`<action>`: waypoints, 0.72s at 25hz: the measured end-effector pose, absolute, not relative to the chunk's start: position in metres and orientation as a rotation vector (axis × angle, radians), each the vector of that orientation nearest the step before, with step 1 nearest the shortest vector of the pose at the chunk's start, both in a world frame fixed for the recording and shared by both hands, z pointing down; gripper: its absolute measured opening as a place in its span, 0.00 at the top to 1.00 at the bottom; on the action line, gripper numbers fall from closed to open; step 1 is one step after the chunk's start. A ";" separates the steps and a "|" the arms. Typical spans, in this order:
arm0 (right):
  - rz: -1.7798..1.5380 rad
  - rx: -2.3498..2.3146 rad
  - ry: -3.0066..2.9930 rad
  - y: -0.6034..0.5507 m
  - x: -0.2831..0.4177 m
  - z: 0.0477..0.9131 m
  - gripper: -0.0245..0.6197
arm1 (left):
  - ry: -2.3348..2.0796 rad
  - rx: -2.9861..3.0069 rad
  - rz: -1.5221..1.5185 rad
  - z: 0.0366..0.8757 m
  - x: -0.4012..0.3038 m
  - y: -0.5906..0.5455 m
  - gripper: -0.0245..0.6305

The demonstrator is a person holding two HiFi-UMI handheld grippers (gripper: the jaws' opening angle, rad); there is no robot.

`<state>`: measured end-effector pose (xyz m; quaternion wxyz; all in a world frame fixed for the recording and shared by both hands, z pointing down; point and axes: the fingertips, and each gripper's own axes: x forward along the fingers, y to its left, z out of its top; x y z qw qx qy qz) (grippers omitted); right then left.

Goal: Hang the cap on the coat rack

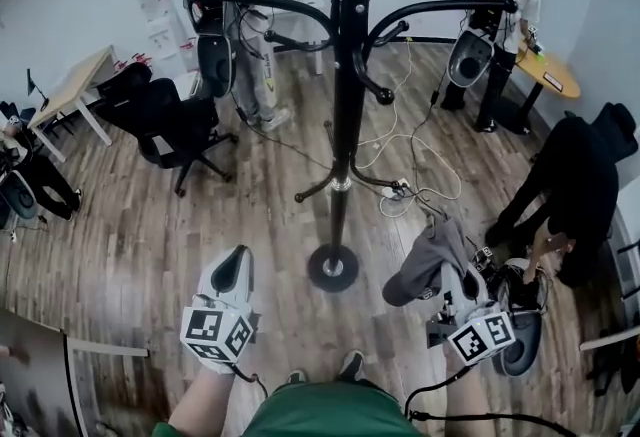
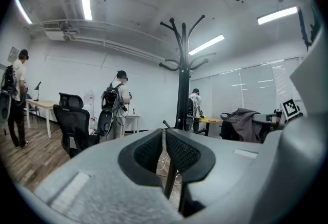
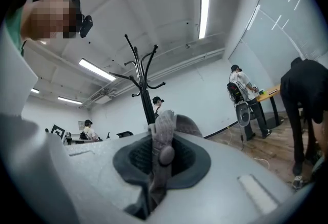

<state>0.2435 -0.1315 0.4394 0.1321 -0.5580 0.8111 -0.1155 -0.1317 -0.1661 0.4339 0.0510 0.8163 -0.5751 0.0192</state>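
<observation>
A grey cap hangs from my right gripper, low and to the right of the coat rack. In the right gripper view the cap's fabric is pinched between the shut jaws. The black coat rack stands in front of me on a round base, its curved hooks bare. It also shows in the left gripper view as a black pole. My left gripper points at the base from the left, its jaws together with nothing between them.
Wooden floor all round. White cables lie beyond the rack's base. A black office chair stands at the left, a person with a backpack behind the rack, another person by a round table, and a bent-over person at the right.
</observation>
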 end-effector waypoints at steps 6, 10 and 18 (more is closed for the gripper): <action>-0.380 -1.539 2.408 -0.156 0.248 0.450 0.92 | -1.828 2.431 0.074 0.434 -0.128 -0.164 0.92; -0.401 -1.484 2.450 -0.173 0.251 0.458 0.92 | -1.869 2.400 0.082 0.436 -0.120 -0.166 0.92; -0.515 -1.327 2.494 -0.201 0.252 0.482 0.92 | -1.907 2.349 0.100 0.445 -0.107 -0.159 0.92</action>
